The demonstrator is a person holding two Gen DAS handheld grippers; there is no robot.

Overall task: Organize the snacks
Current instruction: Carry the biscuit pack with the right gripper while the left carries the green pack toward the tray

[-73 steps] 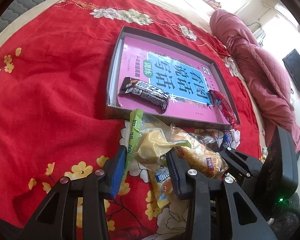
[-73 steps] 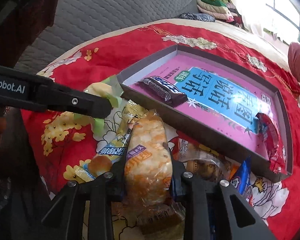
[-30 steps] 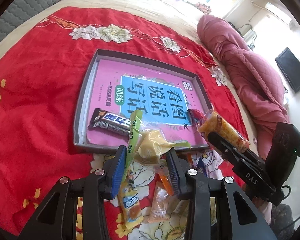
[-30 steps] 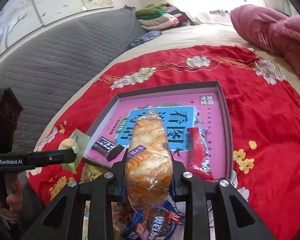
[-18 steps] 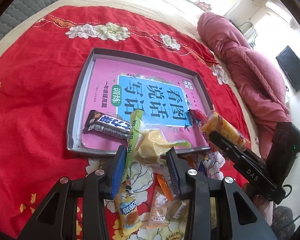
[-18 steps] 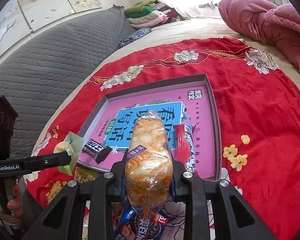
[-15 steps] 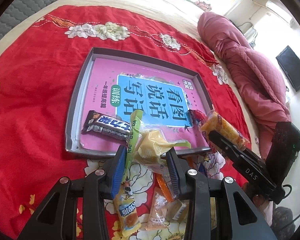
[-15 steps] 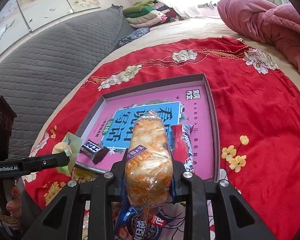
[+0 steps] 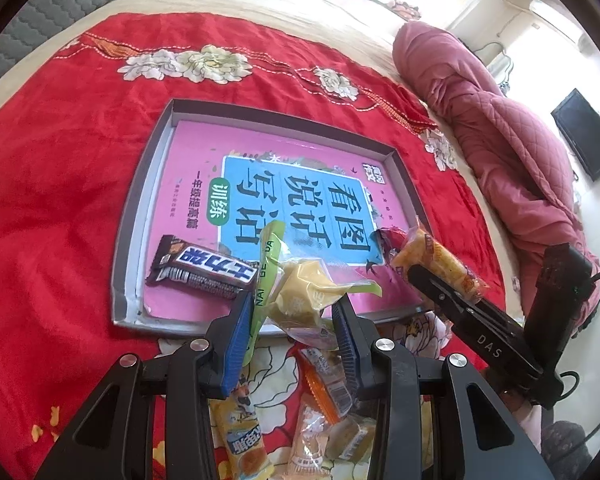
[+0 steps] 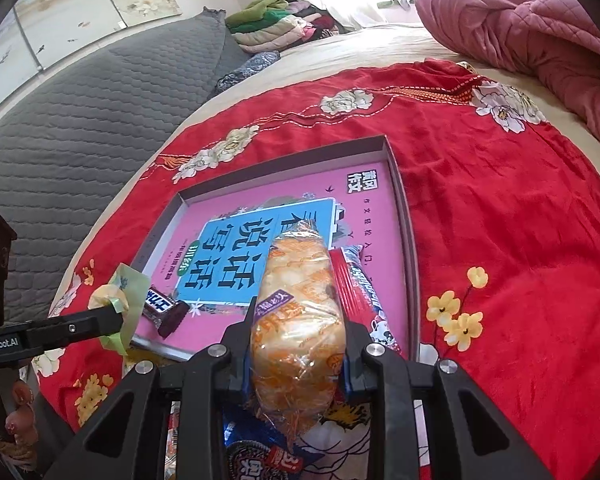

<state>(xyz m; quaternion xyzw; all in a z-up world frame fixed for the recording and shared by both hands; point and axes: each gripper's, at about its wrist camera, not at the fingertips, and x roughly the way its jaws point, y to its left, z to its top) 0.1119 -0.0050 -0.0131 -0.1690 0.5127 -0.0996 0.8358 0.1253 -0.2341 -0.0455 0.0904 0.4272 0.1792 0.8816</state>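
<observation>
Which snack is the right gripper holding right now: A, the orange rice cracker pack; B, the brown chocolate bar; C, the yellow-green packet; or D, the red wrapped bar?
A: the right gripper is clamped on the orange rice cracker pack, held above the tray.

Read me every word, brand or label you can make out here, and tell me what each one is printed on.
"看图说话写话" and "训练": pink book cover lying in the grey tray.
"NAI" and further letters: green-edged clear snack wrapper in the left gripper.
"DAS": right gripper's black arm.
"GenRobot.AI": left gripper's black arm.
Brown chocolate bar, orange packet: not clearly legible.
</observation>
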